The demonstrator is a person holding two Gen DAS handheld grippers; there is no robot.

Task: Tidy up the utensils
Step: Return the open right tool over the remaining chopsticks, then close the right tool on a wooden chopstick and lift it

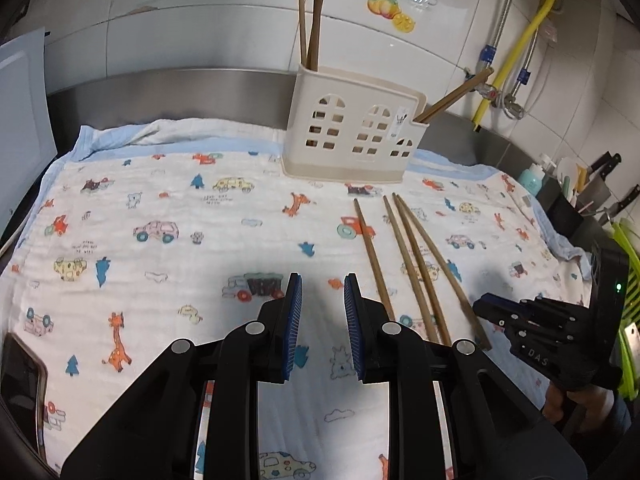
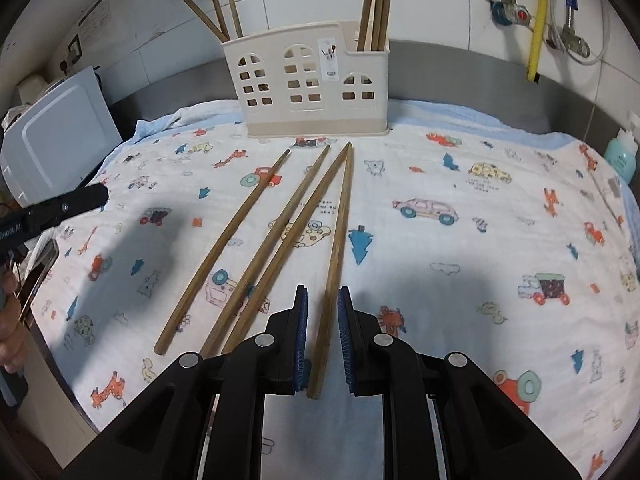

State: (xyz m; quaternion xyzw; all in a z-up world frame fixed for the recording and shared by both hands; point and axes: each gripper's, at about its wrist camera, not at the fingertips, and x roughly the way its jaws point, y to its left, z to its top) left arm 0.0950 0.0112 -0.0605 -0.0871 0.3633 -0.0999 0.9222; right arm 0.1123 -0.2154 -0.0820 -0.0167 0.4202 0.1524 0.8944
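We list what lies on the bench [image 2: 460,62], a steel top whose raised back edge meets a tiled wall.

Cloth [image 2: 460,248]: white with a blue border, printed with cars, giraffes and trees, spread over most of the bench.

Holder [image 2: 308,80]: cream plastic, window-shaped cutouts, upright on the cloth near the back edge of the bench. We count three chopsticks [image 2: 220,12] standing in its left end and a tight bundle [image 2: 376,4] in its right end, as the right wrist view shows them.

Loose chopsticks [image 2: 280,232]: four brown sticks flat on the cloth in front of the holder, thin ends toward it, fanning out toward the front edge. The two right-hand ones touch at their far tips.

Right gripper [image 2: 322,340]: low over the cloth near the front edge. Its jaws stand a narrow gap apart, one on each side of the thick end of the rightmost stick [image 2: 340,232]. We see a sliver of space on both sides, so the pads are not pressing on it.

Left gripper [image 1: 323,328]: over bare cloth to the left of the four sticks [image 1: 416,264], just beside the nearest one. Its jaws are slightly parted and hold nothing.

Bottle [image 2: 620,156]: teal, at the right edge of the bench.

Knives [image 1: 608,184]: in a rack beyond the same edge.
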